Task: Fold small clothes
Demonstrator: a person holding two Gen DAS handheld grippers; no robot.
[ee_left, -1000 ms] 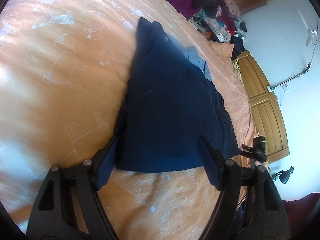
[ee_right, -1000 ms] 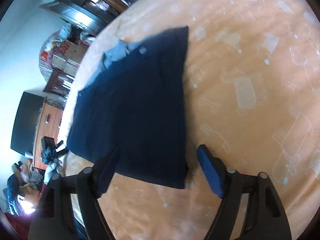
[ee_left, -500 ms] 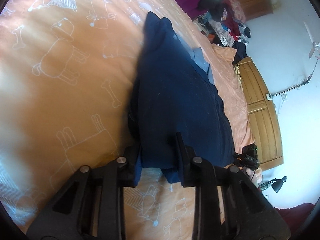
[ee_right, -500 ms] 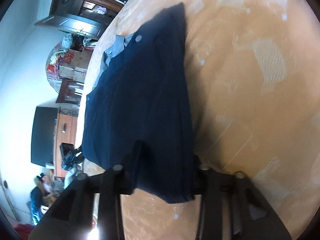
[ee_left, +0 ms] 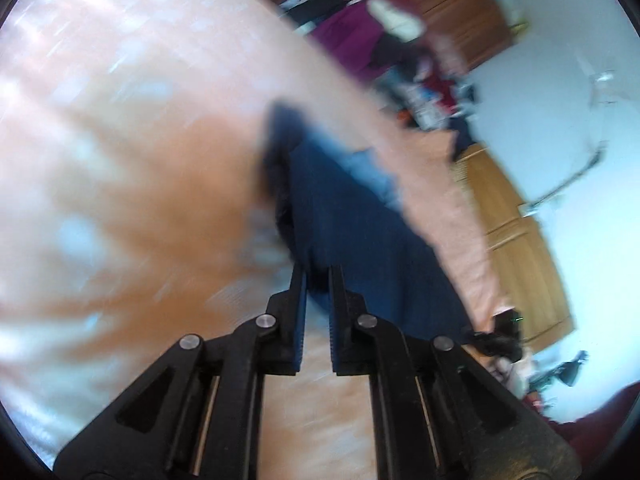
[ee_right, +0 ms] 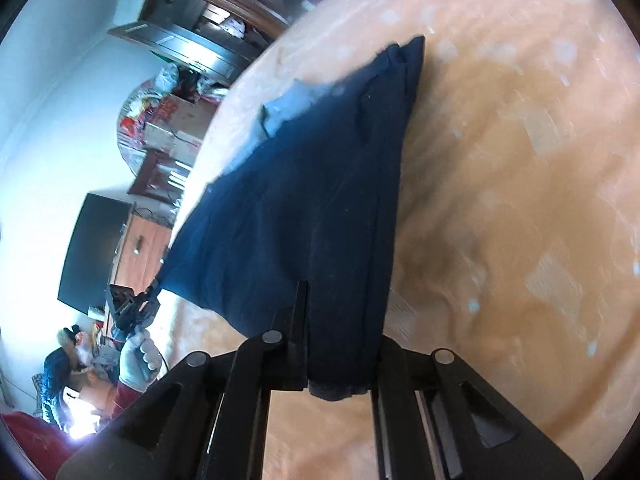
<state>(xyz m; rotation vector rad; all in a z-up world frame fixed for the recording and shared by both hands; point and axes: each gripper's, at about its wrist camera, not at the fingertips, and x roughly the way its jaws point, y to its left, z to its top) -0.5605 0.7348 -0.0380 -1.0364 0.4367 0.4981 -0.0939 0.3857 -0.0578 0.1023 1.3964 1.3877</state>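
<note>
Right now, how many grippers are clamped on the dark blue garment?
2. The left gripper pinches one near corner of the dark blue garment, and the right gripper pinches the other near corner, above the orange bedspread.

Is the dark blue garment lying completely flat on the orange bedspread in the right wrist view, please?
No, the right gripper holds the dark blue garment lifted at its near edge.

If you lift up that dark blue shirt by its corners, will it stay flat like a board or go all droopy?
Probably droopy. The dark blue shirt already sags between the right gripper and the left gripper, both pinching its near edge. It looks thin and light, so it should lift easily, and the folded layers may slide apart.
</note>
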